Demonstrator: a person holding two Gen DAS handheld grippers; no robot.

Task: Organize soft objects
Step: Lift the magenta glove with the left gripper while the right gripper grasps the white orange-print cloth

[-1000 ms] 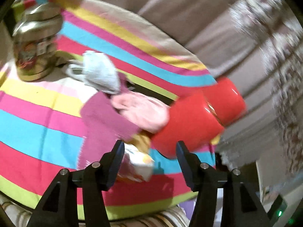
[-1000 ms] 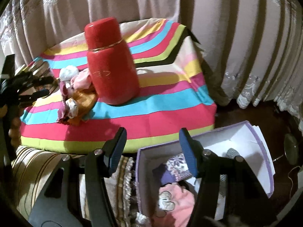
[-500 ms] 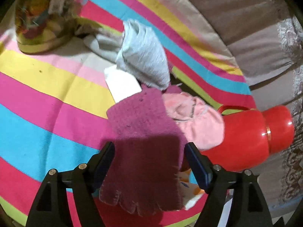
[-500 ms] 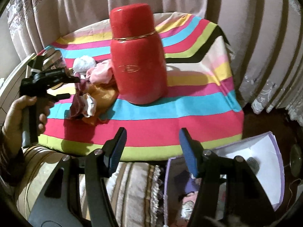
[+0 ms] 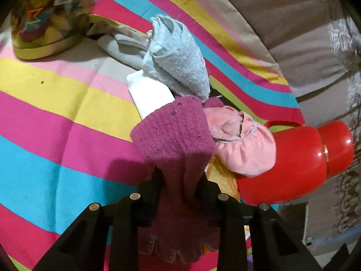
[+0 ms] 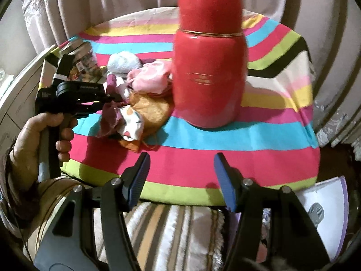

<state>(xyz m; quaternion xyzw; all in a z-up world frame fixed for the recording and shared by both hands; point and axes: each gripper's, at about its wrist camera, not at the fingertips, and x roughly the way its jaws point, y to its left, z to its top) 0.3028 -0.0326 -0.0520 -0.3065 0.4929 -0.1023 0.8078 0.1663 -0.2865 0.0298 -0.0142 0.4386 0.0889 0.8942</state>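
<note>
The knitted magenta wool glove (image 5: 178,140) lay at the near edge of the small pile of soft things on the table, and my left gripper (image 5: 180,180) had just been closing on it, so that its middle was bunched and clenched between my two black fingers (image 5: 155,180) while its cuff and its finger ends hung free on both sides. My right gripper (image 6: 180,176) stood with the jaws apart and nothing between them, before the front edge of the table. Touching the glove were a pink fleece piece (image 5: 243,149), a grey fluffy cloth (image 5: 180,58), a white flat piece (image 5: 149,92) and an orange cloth (image 5: 223,176). I judged that a lift could drag these neighbours along, because the wool catches easily on fleece, or that the glove could slip out, because only a fold of it was pinched. The tall red glossy flask (image 6: 207,67) stood just beside the pile, and a pulled cloth might push it over. The table wore a cloth in pink, blue, yellow and green stripes (image 6: 248,158). A shiny printed bag (image 5: 45,18) lay at the far side, beige curtains (image 6: 112,4) hung behind, and a white box with a purple edge (image 6: 327,203) stood lower at the right, probably the place for the glove.
</note>
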